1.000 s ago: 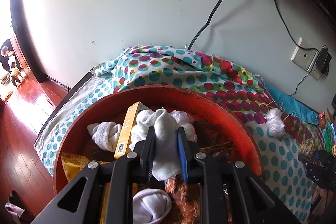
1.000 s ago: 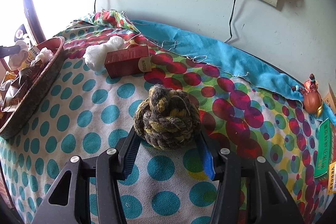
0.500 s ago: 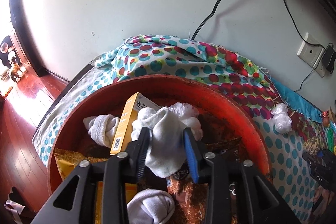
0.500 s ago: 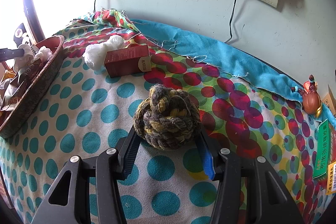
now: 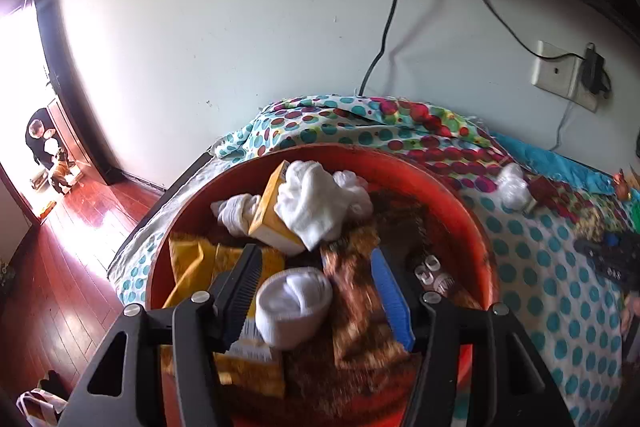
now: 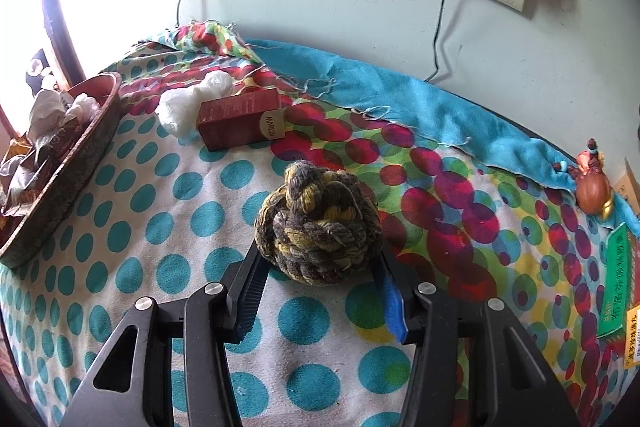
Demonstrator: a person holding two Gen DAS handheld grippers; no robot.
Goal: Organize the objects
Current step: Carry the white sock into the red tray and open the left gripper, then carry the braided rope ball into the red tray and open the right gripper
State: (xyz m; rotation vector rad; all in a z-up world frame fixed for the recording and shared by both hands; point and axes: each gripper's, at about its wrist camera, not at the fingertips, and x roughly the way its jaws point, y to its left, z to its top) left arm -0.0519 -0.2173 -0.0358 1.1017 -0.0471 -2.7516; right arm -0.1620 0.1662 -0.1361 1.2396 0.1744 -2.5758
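rope ball (image 6: 318, 227), maroon box (image 6: 240, 123), right view only

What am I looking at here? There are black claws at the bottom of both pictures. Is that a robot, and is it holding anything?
No robot: a person holds a two-finger gripper in each hand, and a camera on each looks forward along its fingers.

The left gripper is over a red basket holding white socks, a yellow box and snack packets. Its jaws have just been opening and grip nothing; the white sock it let go lies on the pile.

The right gripper sits on the spotted cloth, its jaws closed against the sides of a rope ball. Beyond lie a red carton and a white bundle, with the basket to the left.
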